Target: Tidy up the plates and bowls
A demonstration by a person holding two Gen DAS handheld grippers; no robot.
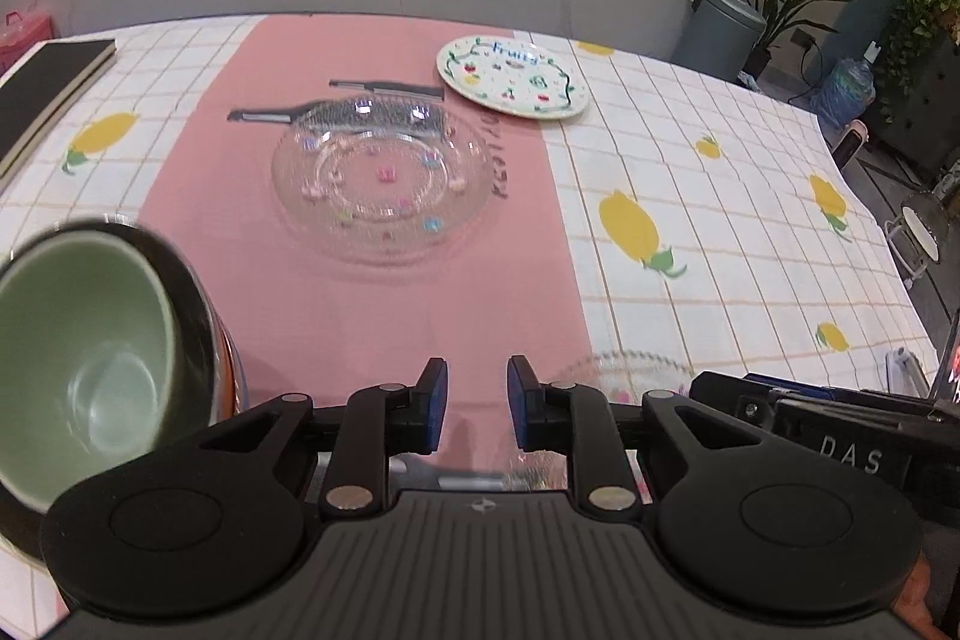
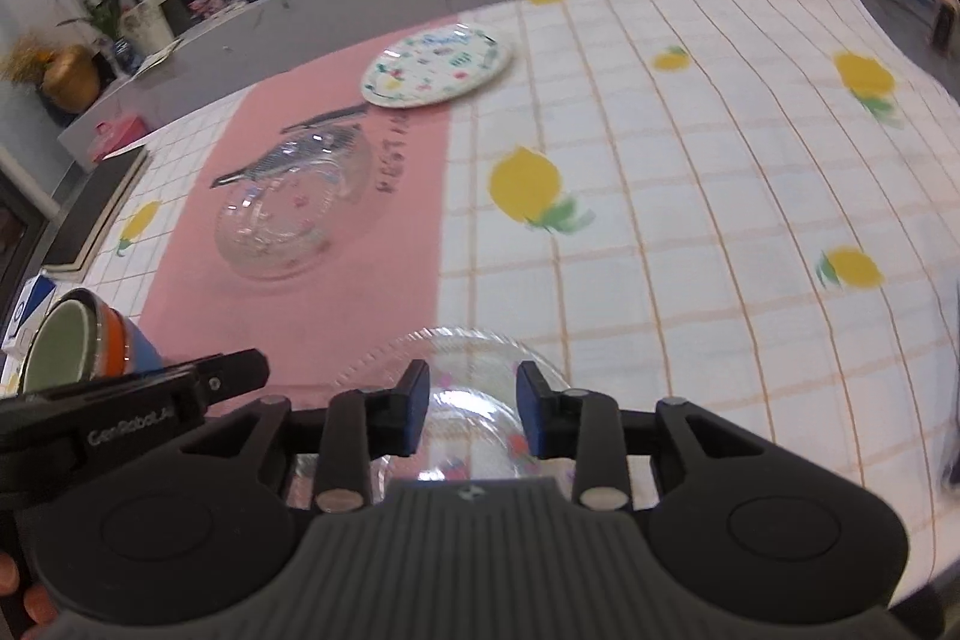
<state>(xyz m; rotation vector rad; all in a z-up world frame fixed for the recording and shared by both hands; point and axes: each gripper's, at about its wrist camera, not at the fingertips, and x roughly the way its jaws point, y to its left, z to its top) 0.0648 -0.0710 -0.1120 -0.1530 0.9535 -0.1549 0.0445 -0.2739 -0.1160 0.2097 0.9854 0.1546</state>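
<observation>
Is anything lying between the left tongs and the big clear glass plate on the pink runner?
Nothing visible: only bare pink runner separates the left tongs from the glass plate. The stacked bowls sit off to the left.

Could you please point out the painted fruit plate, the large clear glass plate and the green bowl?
Painted fruit plate (image 1: pixel 515 77): left wrist view, its decorated centre.
Large clear glass plate (image 1: pixel 384 178): left wrist view, its flat middle.
Green bowl (image 1: pixel 78 364): left wrist view, its inner wall.
</observation>
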